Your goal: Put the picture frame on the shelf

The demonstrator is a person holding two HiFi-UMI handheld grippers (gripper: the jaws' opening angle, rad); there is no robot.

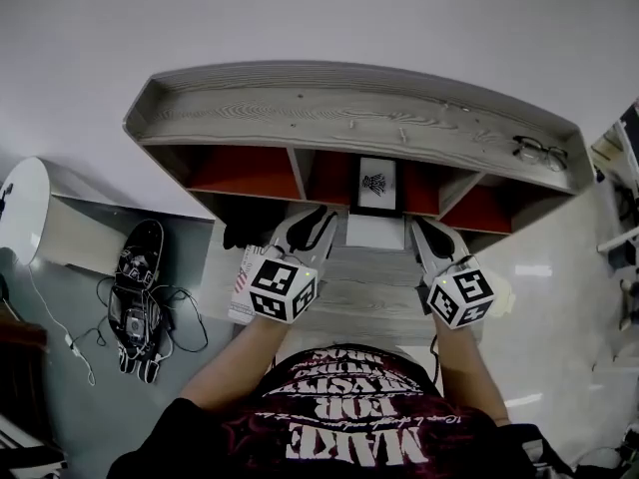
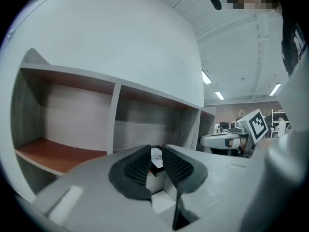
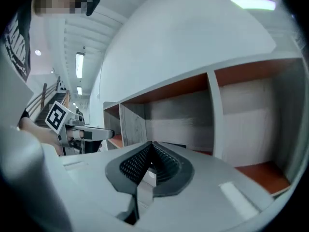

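a pair of glasses (image 1: pixel 540 151) lies far right; a black device (image 1: pixel 135 292) with tangled cables (image 1: pixel 183 319) sits on grey floor (image 1: pixel 95 412), left.

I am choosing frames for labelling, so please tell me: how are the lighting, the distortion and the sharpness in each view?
Head view: dim, even light; fisheye bends the shelf into an arc; the picture frame is readable. Left gripper view: dark corners, wall bulges, ceiling lamps glare mildly. Right gripper view: same bulge; one lamp blows out.

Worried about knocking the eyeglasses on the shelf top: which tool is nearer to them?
Right. The right tool sits below and left of the eyeglasses; the left tool is farther left, beyond the picture frame.
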